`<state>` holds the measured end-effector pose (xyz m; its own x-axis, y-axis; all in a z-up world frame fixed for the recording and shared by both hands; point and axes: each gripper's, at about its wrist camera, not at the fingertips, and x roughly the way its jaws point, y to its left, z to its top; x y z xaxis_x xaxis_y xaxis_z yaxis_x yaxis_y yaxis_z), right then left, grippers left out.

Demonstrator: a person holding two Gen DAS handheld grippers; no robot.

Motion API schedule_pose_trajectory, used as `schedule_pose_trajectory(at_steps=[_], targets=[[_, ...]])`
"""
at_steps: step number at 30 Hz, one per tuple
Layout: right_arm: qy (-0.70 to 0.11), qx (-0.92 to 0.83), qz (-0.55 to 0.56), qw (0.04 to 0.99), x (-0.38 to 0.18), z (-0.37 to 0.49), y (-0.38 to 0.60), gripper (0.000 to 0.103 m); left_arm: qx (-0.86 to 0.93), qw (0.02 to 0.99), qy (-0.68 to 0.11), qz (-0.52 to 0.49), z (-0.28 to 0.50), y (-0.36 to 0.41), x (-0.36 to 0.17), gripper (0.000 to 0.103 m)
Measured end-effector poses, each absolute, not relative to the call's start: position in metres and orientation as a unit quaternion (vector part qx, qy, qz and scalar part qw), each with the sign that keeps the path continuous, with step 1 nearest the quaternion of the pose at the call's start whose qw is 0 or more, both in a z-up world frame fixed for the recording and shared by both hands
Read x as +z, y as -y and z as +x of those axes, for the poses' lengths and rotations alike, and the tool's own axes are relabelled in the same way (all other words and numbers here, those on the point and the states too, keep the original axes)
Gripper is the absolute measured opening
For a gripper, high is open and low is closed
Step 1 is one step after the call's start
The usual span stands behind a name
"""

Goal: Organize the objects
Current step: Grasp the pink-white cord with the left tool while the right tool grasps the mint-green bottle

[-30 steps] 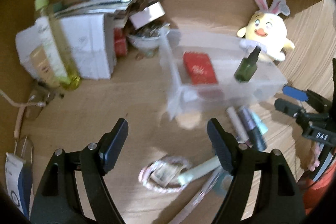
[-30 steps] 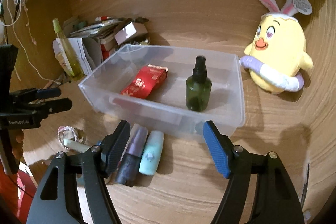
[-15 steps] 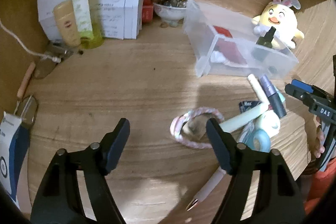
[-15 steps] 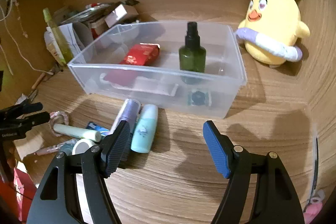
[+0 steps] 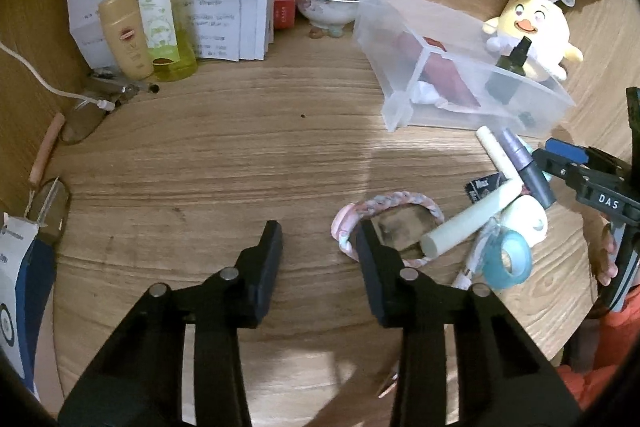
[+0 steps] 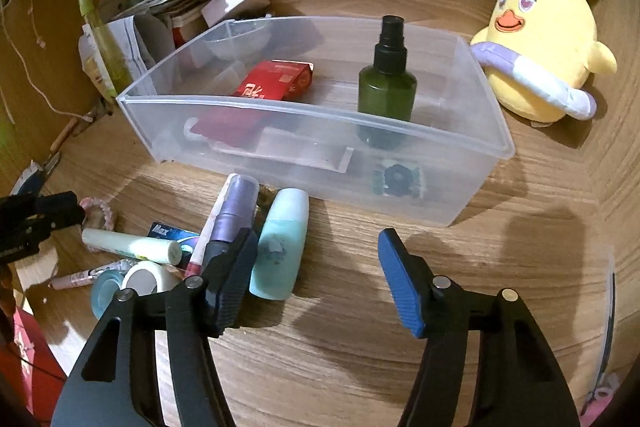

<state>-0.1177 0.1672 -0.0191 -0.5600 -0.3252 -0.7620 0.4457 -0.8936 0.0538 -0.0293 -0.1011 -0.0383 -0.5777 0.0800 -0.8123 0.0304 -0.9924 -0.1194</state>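
Teal bottle [image 6: 280, 247] lies just beside my closing right tongs [image 6: 316, 259]; my left tongs [image 5: 318, 247] narrow, seemingly on nothing.

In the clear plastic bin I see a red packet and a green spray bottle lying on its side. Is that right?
Not quite. The green spray bottle stands upright in the clear plastic bin, black cap up, as the right wrist view shows. The red packet is there too.

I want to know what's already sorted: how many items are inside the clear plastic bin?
2: a red packet lying at the clear plastic bin's left end and a dark green spray bottle standing upright toward its right. The frosted front wall could hide something small.
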Motion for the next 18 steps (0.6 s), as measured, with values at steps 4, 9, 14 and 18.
schedule_pose_trajectory(at_steps=[4,9,14,18], targets=[[-0.08,-0.878,0.417,0.22,-0.022,-0.121,-0.164,0.055,0.885,0.022,0.043,-0.464,-0.036,0.096,-0.039,0.038],[-0.077,-0.874,0.425,0.223,-0.026,-0.126,-0.161,0.051,0.89,0.019,0.016,-0.456,-0.044,0.088,-0.039,0.034],[-0.084,-0.871,0.43,0.221,-0.031,-0.129,-0.161,0.031,0.893,0.02,0.018,-0.449,-0.046,0.087,-0.04,0.011],[-0.088,-0.872,0.427,0.223,-0.03,-0.128,-0.163,0.023,0.895,0.015,0.033,-0.444,-0.045,0.09,-0.039,0.011]])
